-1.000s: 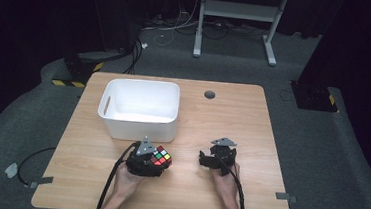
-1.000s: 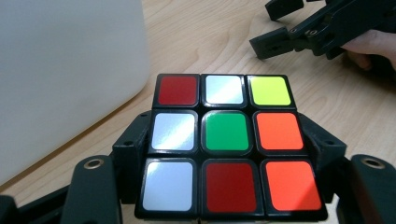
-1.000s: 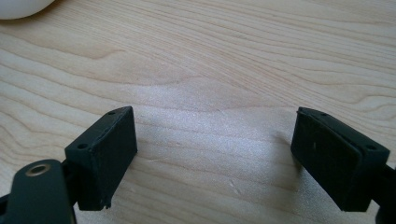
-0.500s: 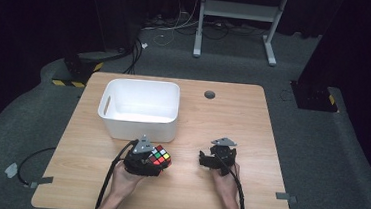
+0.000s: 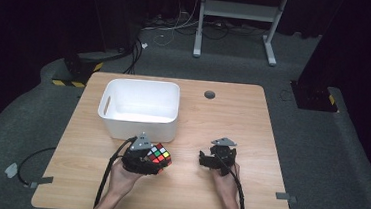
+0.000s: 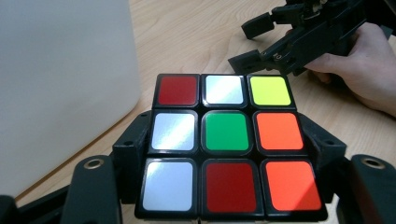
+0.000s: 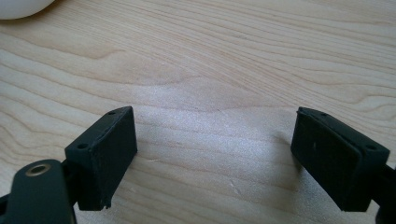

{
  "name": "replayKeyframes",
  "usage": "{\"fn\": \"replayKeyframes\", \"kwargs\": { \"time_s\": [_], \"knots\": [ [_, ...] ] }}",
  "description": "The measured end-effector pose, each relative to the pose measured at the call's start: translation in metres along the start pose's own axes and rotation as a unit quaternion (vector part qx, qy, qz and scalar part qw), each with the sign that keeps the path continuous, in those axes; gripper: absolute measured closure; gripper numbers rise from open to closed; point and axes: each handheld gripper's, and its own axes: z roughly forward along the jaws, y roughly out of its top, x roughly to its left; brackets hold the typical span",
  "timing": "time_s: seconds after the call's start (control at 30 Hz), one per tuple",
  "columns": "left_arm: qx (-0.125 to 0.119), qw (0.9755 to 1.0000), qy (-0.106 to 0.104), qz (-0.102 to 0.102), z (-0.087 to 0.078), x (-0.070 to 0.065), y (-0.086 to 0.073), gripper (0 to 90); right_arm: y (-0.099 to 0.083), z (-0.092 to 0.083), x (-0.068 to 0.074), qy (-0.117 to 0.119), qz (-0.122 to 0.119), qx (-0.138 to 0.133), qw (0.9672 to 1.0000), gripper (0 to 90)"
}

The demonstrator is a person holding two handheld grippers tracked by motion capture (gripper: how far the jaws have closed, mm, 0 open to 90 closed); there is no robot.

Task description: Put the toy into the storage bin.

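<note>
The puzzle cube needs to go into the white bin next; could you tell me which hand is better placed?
Left: the left gripper already clamps the puzzle cube right beside the white bin.

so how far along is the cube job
Done: the left gripper is shut on the cube, with a jaw pressed to each side, just in front of the white bin. In hand: the cube sits in that grip low over the table. The right gripper is open with nothing between its jaws. Left, probably: getting the cube into the bin.
</note>
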Motion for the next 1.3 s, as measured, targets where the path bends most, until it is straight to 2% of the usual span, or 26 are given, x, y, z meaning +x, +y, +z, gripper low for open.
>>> {"fn": "replayKeyframes", "kwargs": {
  "time_s": [0.4, 0.73, 0.97, 1.13, 1.3],
  "knots": [
    [-0.005, 0.9999, -0.009, 0.004, -0.011, 0.003, 0.011, 33.5, 0.000, 0.000, 0.000, 0.000, -0.002, 0.000, 1.0000, 14.3],
    [-0.013, 0.9999, -0.008, 0.005, -0.021, 0.009, 0.022, 33.5, 0.000, 0.000, 0.000, 0.000, -0.002, 0.000, 1.0000, 14.3],
    [-0.010, 0.9998, -0.004, 0.016, -0.027, 0.011, 0.031, 33.5, 0.000, 0.000, 0.000, 0.000, -0.002, 0.000, 1.0000, 14.3],
    [-0.015, 0.9998, -0.007, 0.013, -0.030, 0.014, 0.037, 33.5, 0.000, 0.000, 0.000, 0.000, -0.002, 0.000, 1.0000, 14.3],
    [-0.018, 0.9996, -0.004, 0.020, -0.034, 0.014, 0.043, 33.5, 0.000, 0.000, 0.000, 0.000, -0.002, 0.000, 1.0000, 14.3]
  ]
}}
